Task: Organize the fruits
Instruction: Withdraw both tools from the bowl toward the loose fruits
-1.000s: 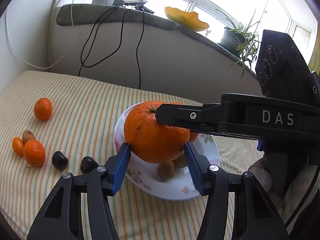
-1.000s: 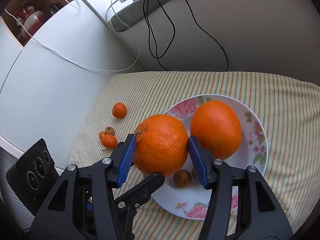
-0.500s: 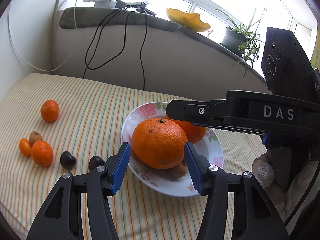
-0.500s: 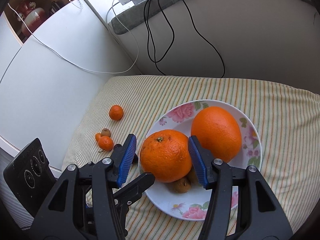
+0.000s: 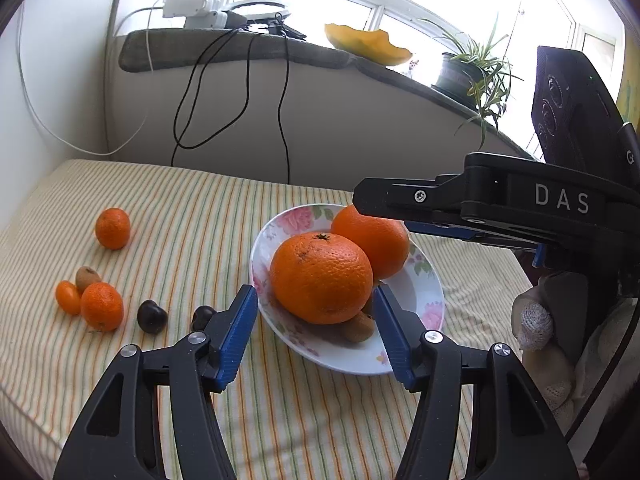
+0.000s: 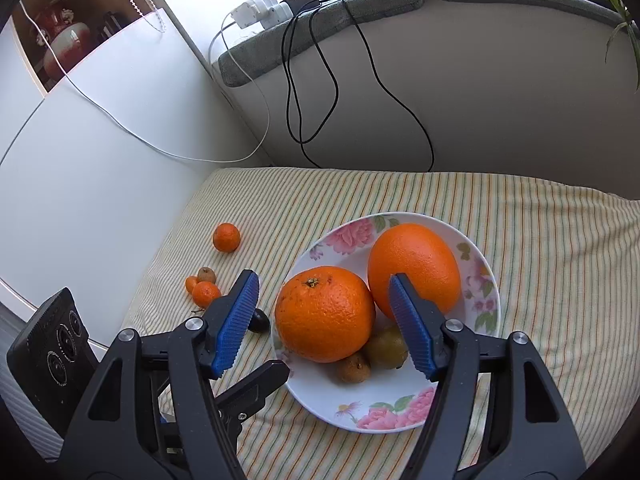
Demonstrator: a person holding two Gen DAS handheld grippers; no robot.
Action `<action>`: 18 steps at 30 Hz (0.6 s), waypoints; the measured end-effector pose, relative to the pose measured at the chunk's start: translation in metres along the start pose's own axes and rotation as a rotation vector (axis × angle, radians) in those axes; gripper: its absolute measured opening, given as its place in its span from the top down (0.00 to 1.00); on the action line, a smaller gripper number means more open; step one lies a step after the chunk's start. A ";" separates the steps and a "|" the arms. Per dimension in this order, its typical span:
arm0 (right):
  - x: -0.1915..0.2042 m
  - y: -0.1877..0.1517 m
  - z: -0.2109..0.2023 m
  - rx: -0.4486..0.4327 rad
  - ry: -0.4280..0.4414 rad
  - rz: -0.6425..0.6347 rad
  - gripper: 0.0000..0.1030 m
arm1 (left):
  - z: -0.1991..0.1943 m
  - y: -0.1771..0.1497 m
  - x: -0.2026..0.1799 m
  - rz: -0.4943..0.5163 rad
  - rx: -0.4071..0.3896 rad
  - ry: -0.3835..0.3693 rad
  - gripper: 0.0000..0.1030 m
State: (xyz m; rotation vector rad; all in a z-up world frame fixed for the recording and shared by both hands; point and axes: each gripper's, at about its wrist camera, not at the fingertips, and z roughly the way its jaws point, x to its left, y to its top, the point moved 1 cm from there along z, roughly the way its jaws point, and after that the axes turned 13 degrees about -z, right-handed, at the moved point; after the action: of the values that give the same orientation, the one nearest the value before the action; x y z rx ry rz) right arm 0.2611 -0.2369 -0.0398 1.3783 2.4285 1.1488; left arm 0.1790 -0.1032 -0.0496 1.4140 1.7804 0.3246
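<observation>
Between our two sets of tongs, left gripper and right gripper, both opening and clear of it, the large round orange rests on the flowered white plate.

Two oranges in the plate; tangerines lie left.

Each camera rides on its own gripper, tilted down along its fingers, close above the flowered plate; both views share that plate just ahead, the striped cloth and the windowsill beyond
</observation>
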 end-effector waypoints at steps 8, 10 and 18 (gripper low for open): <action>0.015 -0.003 -0.011 -0.036 -0.071 -0.054 0.31 | -0.020 -0.004 0.003 0.029 -0.033 0.013 0.39; 0.019 -0.004 -0.013 -0.053 -0.077 -0.060 0.31 | -0.025 -0.004 0.005 0.040 -0.039 0.015 0.39; 0.037 -0.002 -0.023 -0.101 -0.112 -0.091 0.15 | -0.046 -0.007 0.022 0.057 -0.064 0.042 0.39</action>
State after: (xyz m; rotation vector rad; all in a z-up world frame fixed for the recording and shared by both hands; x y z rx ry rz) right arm 0.2288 -0.2215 -0.0158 1.2541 2.2977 1.1245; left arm 0.1403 -0.0727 -0.0352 1.4240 1.7503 0.4402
